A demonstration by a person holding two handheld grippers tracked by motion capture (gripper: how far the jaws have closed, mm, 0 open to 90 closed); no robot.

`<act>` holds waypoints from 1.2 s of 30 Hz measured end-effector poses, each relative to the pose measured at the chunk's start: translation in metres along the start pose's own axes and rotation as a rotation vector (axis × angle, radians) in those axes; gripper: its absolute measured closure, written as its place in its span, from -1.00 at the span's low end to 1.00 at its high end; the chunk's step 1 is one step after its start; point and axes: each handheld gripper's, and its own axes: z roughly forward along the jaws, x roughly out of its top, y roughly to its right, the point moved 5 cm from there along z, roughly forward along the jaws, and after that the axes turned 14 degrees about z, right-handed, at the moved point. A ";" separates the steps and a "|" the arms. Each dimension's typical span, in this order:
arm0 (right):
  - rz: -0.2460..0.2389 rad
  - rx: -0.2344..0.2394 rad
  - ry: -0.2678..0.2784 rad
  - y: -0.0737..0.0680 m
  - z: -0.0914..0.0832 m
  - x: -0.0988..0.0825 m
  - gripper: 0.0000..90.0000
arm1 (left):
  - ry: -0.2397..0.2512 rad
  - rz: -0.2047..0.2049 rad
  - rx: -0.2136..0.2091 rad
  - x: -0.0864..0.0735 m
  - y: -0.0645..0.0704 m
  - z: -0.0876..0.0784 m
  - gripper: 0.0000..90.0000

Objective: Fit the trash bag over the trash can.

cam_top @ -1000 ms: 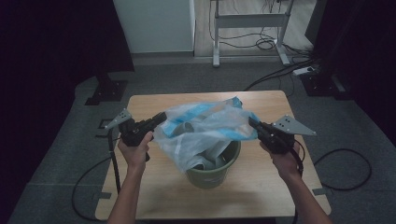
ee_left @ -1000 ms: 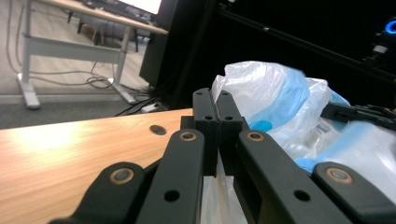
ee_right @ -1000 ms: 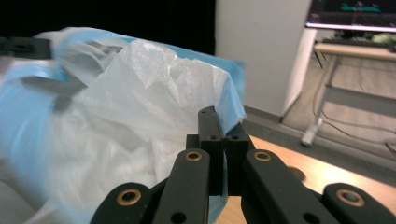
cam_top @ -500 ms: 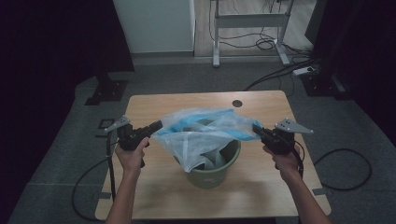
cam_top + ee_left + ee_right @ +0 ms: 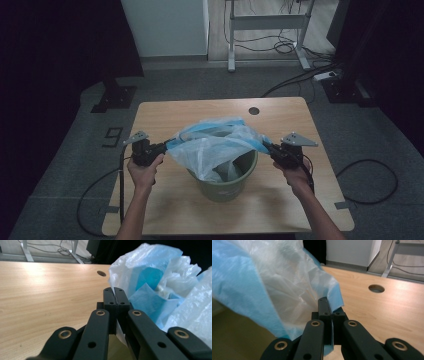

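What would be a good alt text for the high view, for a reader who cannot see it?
Two hand-held grippers stretch a blue-and-clear plastic bag over a green bin on a wooden table. The left gripper and the right gripper each clamp one edge of the bag, with the bag's bottom hanging inside the bin.

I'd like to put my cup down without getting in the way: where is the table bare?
The far strip of the table, between the cable hole and the far-left corner, is bare; so is the near edge in front of the green bin. The middle is crowded: the plastic bag is stretched between both grippers.
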 end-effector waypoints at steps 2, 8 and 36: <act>0.003 0.001 -0.004 0.001 0.002 -0.003 0.97 | -0.006 0.010 0.001 -0.002 0.003 0.000 1.00; 0.022 -0.001 0.001 0.005 0.001 -0.013 0.69 | -0.002 0.015 -0.003 -0.006 0.005 -0.003 0.99; -0.177 0.251 -0.001 -0.092 -0.019 0.040 0.10 | 0.034 -0.002 -0.028 0.001 0.007 -0.003 0.99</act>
